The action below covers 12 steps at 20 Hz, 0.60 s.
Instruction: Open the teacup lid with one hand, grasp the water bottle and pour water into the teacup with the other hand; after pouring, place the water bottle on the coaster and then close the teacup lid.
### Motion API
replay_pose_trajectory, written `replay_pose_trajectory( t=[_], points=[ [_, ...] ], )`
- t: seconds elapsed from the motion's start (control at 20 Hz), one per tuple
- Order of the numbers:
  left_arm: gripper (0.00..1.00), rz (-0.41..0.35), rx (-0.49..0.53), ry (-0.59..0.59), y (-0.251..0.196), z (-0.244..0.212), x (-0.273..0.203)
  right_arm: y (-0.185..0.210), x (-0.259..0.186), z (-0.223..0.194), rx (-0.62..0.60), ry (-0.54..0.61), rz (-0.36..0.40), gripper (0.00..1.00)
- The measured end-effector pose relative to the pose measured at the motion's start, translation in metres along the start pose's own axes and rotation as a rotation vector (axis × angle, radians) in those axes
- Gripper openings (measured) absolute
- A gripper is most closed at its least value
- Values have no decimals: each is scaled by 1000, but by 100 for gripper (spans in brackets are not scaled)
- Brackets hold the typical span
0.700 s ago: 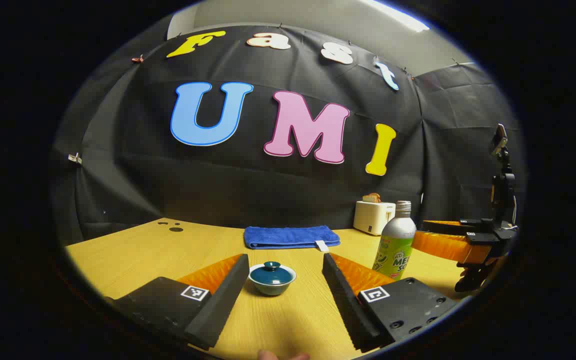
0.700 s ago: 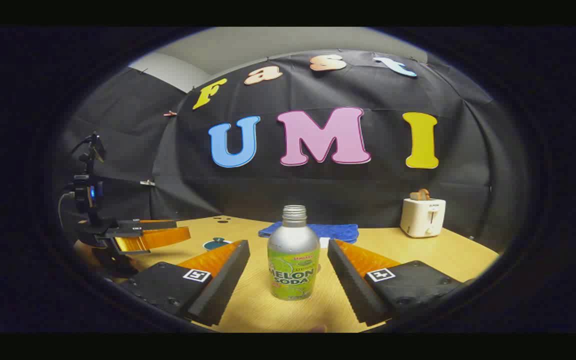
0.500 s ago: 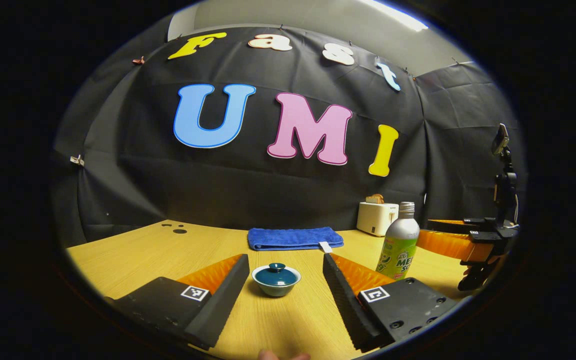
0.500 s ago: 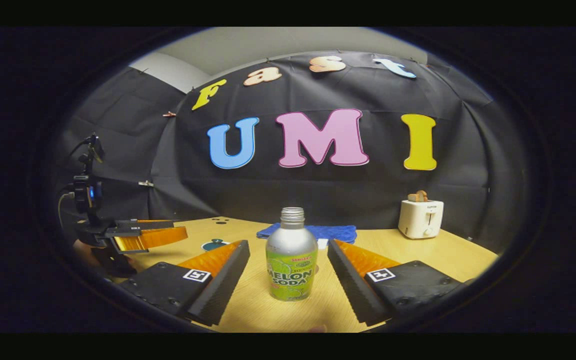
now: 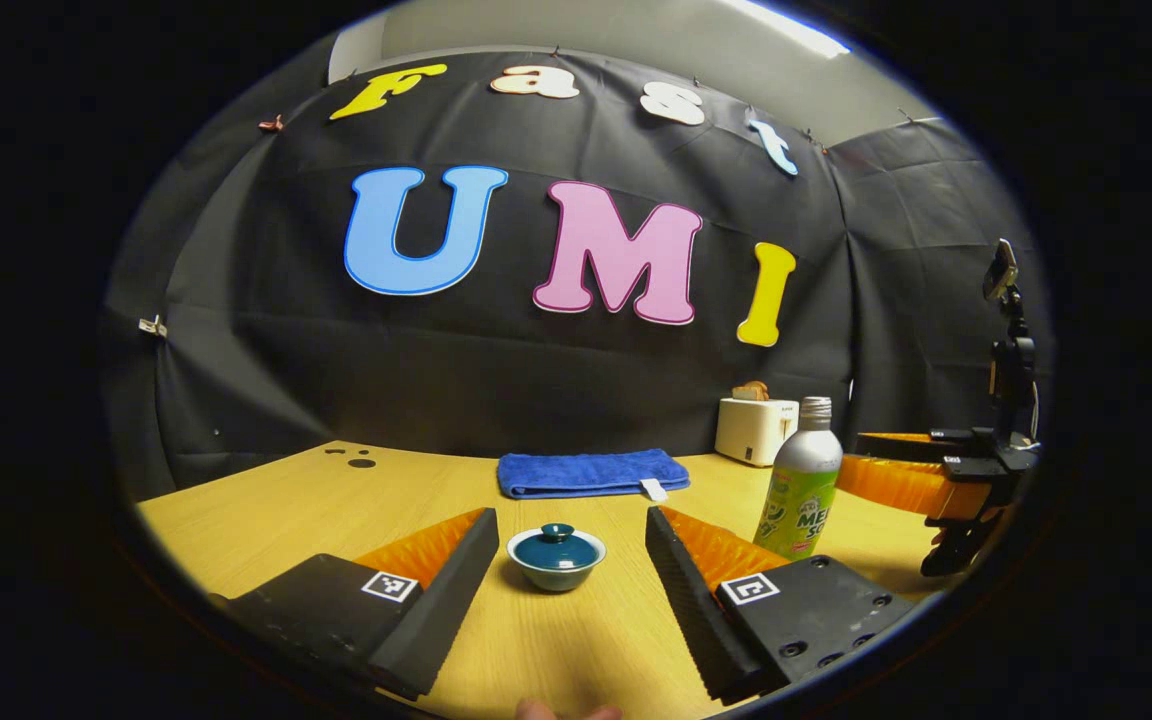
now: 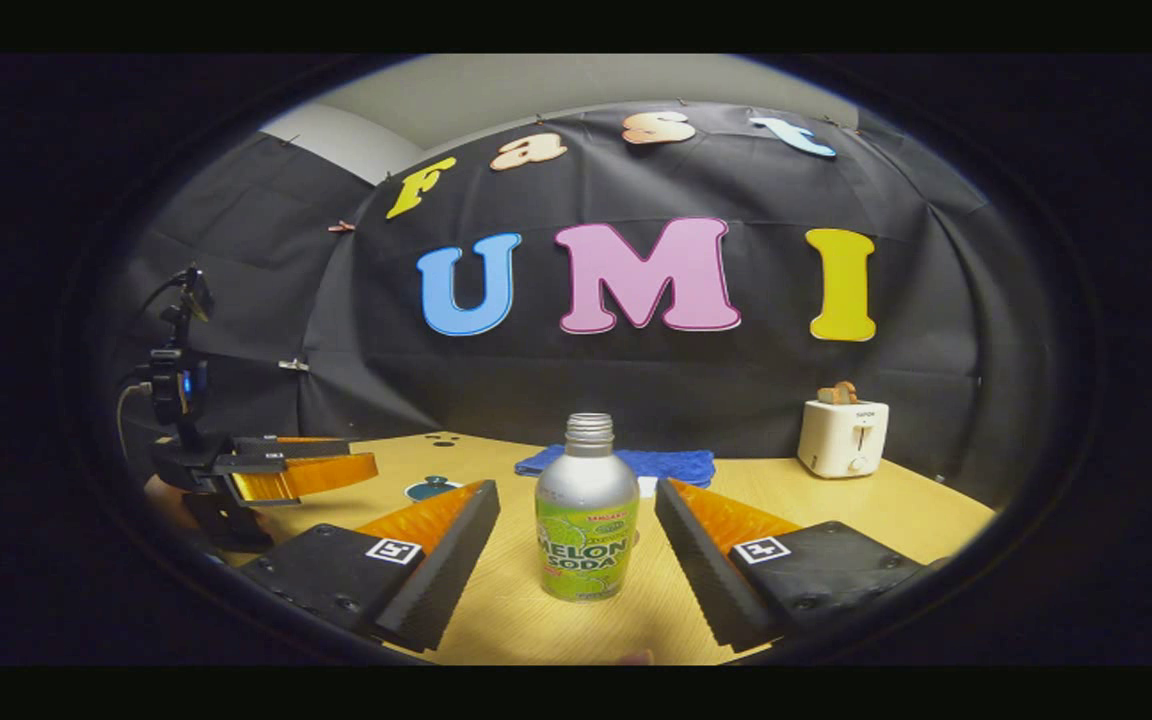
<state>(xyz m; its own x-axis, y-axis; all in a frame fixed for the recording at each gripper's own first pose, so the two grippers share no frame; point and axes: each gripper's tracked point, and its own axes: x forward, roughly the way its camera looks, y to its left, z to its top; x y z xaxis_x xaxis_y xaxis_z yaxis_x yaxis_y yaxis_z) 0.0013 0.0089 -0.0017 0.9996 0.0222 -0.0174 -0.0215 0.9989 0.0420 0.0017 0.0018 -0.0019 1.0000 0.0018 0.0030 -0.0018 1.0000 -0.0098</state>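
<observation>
A dark teal teacup (image 5: 556,560) with its lid (image 5: 556,540) on stands on the wooden table (image 5: 266,510). It is just ahead of my left gripper (image 5: 569,516), which is open with the cup in line with the gap. A silver bottle with a green label (image 6: 586,525), uncapped, stands upright between the fingers of my right gripper (image 6: 576,490). That gripper is open and neither finger touches the bottle. In the left gripper view the bottle (image 5: 802,482) is right of the cup, with the right gripper (image 5: 891,470) beside it. In the right gripper view the left gripper (image 6: 301,470) is at far left, and the teacup (image 6: 428,488) peeks out behind a finger.
A folded blue towel (image 5: 588,472) lies at the back of the table by the black wall. A white toaster (image 6: 843,438) stands at the back right. Small dark holes (image 5: 356,460) mark the far left of the tabletop.
The left gripper has drawn back slightly, so the teacup looks a little smaller. The right gripper and the bottle have barely shifted.
</observation>
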Motion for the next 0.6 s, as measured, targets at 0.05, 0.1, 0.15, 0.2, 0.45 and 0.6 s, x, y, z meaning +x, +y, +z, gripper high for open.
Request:
replay_pose_trajectory(
  t=[0.05,0.1,0.15,0.2,0.45,0.6],
  points=[
    [94,6,14,6,2,-1,1,0,0,0,0,0,0,97],
    [94,2,24,9,3,1,4,0,0,0,0,-2,0,96],
    [94,-4,32,17,3,1,9,-1,-1,1,0,-3,-1,96],
    [94,-11,45,35,3,0,15,0,-1,2,1,-3,-1,96],
    [92,-49,138,124,-1,-14,53,-2,-4,7,-9,-18,-6,97],
    [83,-58,164,189,-3,-32,72,-3,-5,9,-7,-20,-11,97]
  ],
)
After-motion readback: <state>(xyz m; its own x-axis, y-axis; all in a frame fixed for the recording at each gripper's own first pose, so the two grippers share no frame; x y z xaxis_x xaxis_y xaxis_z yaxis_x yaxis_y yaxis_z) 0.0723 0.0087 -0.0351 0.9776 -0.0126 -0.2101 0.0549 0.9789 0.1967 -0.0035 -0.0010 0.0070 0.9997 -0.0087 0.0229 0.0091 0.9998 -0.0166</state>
